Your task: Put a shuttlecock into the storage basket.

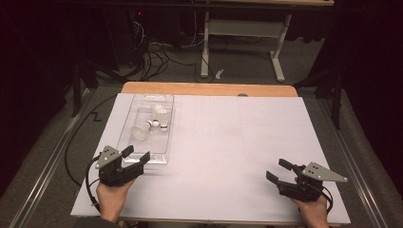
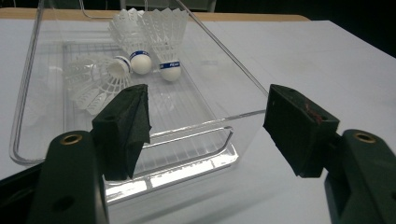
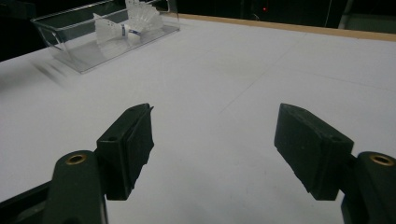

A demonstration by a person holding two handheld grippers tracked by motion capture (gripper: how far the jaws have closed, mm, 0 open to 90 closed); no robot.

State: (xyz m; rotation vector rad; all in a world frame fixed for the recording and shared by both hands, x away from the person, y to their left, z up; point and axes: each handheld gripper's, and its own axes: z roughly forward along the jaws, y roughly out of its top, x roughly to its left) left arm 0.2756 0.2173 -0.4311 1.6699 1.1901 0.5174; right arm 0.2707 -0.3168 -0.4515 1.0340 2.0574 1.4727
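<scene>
A clear plastic tray (image 1: pixel 164 124) lies on the left half of the white table and holds three white shuttlecocks (image 1: pixel 151 124). From the left gripper view the shuttlecocks (image 2: pixel 135 51) rest at the far end of the tray (image 2: pixel 219 154), cork ends toward me. My left gripper (image 1: pixel 135 156) is open just before the tray's near end, jaws spread around its near right corner. The right gripper (image 1: pixel 279 170) is open low over bare table at the front right, nothing between its jaws. Its own view has the tray (image 3: pixel 65 39) far off to the upper left.
White sheet (image 1: pixel 228 142) covers the table, with a wooden edge (image 1: pixel 209 89) at the back. Beyond it stand a white desk frame (image 1: pixel 242 42) and cables (image 1: pixel 157 57) on the floor. Wide bare table lies between the two grippers.
</scene>
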